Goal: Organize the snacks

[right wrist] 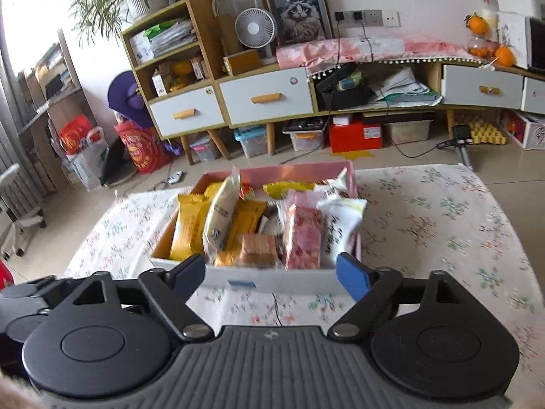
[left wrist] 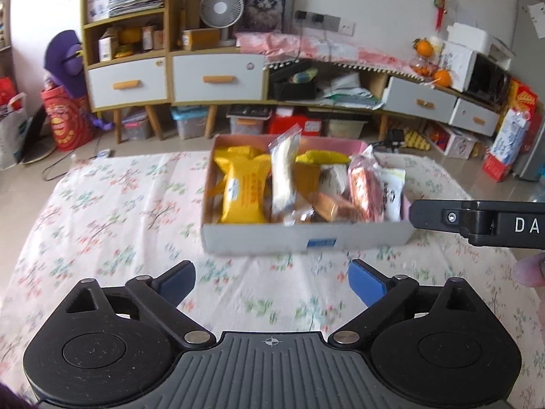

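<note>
Facing box (left wrist: pixel 299 238) edge, cloth (left wrist: pixel 102 211) around

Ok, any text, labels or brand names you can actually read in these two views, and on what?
"DA", white letters cut off by the frame edge, on the right gripper seen in the left wrist view.
Print on the snack packets in the box: too blurred to read.
Blue sticker on the box front: unreadable.

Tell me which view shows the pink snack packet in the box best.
The right wrist view: the pink snack packet stands near the front wall of the box, its printed face turned to the camera. The left wrist view shows it farther off, blurred and angled, beside the white packet.
</note>
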`<state>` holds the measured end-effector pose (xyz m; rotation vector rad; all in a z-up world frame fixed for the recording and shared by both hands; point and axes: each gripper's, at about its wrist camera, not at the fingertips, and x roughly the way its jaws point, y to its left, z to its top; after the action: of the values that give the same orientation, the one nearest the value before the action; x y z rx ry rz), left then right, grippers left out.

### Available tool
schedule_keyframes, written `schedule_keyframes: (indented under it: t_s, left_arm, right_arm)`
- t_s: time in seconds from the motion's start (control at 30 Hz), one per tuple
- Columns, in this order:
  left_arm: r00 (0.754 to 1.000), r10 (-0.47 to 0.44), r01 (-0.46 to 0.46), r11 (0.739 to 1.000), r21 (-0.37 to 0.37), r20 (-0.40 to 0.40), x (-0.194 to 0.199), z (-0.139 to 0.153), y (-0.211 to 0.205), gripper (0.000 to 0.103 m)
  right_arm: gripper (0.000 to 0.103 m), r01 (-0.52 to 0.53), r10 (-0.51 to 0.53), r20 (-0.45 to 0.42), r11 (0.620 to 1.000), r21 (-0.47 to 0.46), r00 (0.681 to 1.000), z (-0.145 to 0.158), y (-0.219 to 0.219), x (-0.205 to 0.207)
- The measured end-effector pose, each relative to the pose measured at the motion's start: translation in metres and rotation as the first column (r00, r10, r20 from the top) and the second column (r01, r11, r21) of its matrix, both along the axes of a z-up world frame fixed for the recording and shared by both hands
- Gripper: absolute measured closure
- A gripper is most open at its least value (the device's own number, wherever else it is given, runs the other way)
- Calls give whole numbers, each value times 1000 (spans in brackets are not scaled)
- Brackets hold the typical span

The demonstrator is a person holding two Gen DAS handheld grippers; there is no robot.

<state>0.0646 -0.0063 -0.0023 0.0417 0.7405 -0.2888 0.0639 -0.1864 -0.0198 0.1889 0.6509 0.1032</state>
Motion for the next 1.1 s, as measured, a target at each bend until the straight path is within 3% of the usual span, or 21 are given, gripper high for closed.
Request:
schedule_keyframes:
  t_s: [0.23, 0.43, 0.77, 1.1]
  left_arm:
    - [998, 49, -47, 997, 66, -35, -29, -2, 3, 3]
    - [988, 74, -73, 997, 14, -135, -36, -3, 13, 3]
    - [983, 125, -114, 990, 85, -136, -38, -11, 12, 2]
    - [976, 161, -150, 985, 82, -148, -26, -17, 19, 2]
  right_arm:
    - [5, 55, -59, -77, 997, -51, 995, -9, 7, -19]
    - [3, 78, -83, -125, 996, -49, 989, -15, 7, -34]
    - [0, 53, -69, -121, 989, -137, 990, -21, 21, -39]
    - [0, 41, -68, -142, 982, -186, 987, -33, 27, -30]
